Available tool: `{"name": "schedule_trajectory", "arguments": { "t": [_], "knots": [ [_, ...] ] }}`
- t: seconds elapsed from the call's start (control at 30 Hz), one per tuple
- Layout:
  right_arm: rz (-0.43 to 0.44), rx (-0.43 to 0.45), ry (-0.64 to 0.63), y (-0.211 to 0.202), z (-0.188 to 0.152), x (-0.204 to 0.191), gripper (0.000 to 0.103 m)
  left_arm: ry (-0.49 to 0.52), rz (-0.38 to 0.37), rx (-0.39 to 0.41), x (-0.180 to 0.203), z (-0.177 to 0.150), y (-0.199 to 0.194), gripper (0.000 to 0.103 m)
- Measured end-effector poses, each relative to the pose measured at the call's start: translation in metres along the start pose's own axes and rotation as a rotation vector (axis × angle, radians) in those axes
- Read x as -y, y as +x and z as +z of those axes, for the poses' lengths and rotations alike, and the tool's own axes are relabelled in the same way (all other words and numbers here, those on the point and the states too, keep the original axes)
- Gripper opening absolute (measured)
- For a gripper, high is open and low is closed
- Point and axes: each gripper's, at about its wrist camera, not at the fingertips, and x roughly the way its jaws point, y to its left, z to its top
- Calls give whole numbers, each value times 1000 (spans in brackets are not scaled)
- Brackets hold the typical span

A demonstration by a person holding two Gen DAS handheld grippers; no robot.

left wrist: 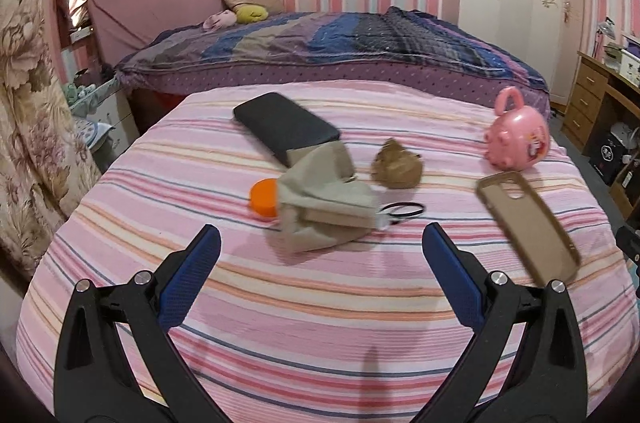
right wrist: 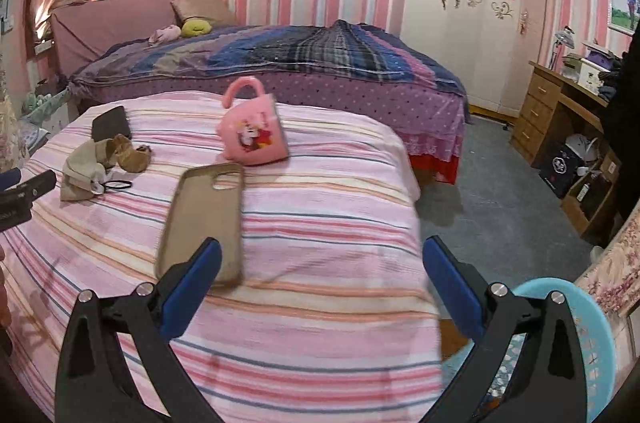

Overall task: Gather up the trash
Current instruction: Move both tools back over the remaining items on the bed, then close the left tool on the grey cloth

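Beige wrapper (left wrist: 320, 207) mid-bed (left wrist: 320, 303), long axis running toward far-left corner. My left tongs (left wrist: 320, 243) hover short of it, apart, empty; right tongs (right wrist: 320, 255) apart near right edge.

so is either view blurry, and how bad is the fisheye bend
Left wrist view: the phone case is smeared by motion, while the crumpled brown paper is sharper. Right wrist view: the pink toy bag is slightly soft. Both views: the striped cover bulges and the corners go black.
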Motion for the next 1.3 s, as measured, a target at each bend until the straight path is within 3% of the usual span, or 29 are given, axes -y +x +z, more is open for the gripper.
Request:
{"name": "schedule_trajectory", "arguments": {
  "t": [0.53, 1.2, 1.3],
  "knots": [
    [21, 54, -43, 23, 17, -46, 98, -11, 40, -52, -18, -5, 23, 97],
    [27, 23, -23, 41, 16, -36, 98, -75, -16, -113, -22, 9, 58, 97],
    [30, 15, -14, 43, 16, -35, 98, -67, -31, -139, -18, 12, 67, 86]
  ]
}}
